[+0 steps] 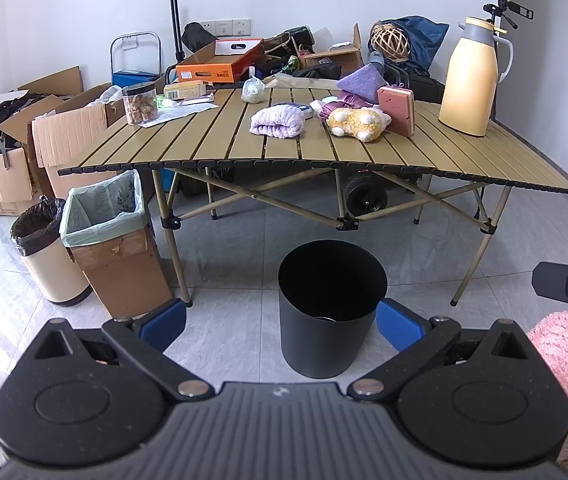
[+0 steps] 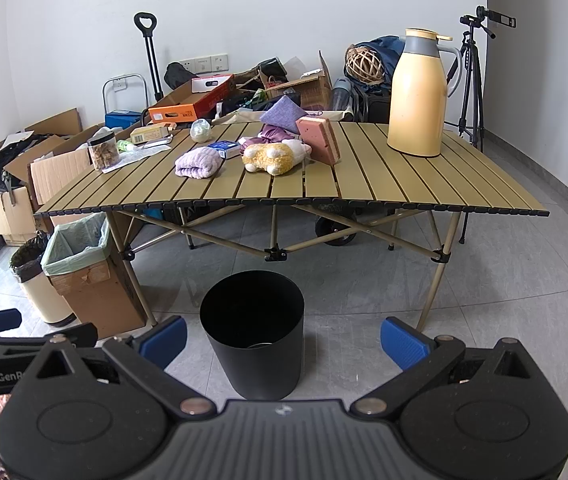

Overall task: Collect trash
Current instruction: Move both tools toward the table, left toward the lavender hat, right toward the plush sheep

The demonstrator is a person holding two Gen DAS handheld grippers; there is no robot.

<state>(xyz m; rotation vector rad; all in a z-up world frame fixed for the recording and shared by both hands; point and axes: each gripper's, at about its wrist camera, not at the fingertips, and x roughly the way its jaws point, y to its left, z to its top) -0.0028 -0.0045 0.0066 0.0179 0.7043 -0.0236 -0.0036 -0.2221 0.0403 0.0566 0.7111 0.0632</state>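
A black round bin [image 1: 331, 307] stands on the floor in front of the slatted table [image 1: 212, 148]; it also shows in the right wrist view [image 2: 253, 328], with something small at its bottom. My left gripper [image 1: 282, 326] is open and empty, held back from the bin. My right gripper [image 2: 284, 342] is open and empty, also back from the bin. On the table lie a crumpled clear plastic bag [image 1: 253, 90], papers [image 1: 180, 110], a small box [image 1: 185, 89] and a blue packet [image 2: 224, 149].
A yellow jug [image 1: 472, 78], pink sponge [image 1: 398, 110], plush toy [image 1: 358, 123], purple cloth [image 1: 278, 120] and snack jar [image 1: 140, 103] are on the table. A lined cardboard bin [image 1: 112, 240] and cream bin [image 1: 50, 256] stand left. Boxes lie behind.
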